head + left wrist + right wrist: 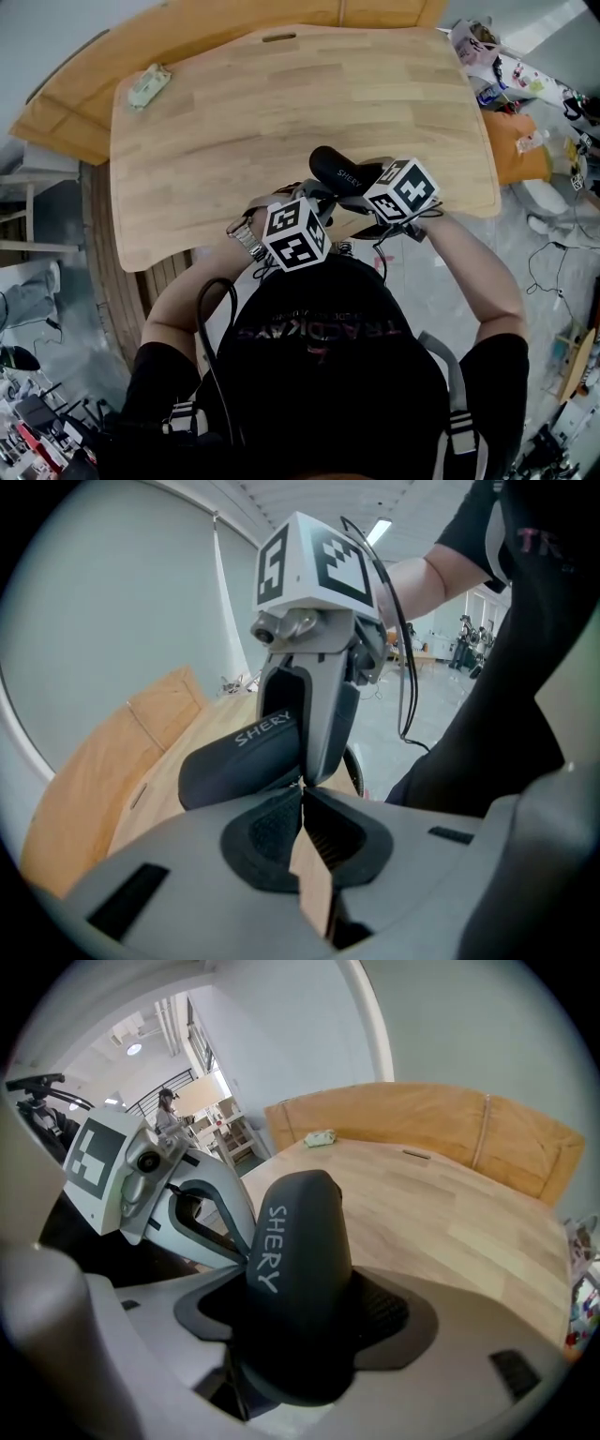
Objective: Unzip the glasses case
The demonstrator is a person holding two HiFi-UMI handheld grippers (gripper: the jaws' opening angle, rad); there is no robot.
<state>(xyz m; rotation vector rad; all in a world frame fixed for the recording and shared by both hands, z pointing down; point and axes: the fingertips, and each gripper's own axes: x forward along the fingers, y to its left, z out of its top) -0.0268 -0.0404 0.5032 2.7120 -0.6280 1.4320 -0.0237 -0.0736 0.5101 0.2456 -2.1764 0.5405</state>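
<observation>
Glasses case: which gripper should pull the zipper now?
Left. The right gripper clamps the glasses case steady; the left gripper has its fingers shut at the case's edge, probably on the pull.

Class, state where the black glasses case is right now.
In the head view the glasses case is over the wooden table's near edge, clamped in the right gripper, with the shut left gripper at its left.

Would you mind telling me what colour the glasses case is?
The glasses case is dark grey with white lettering, clearest in the right gripper view.
</observation>
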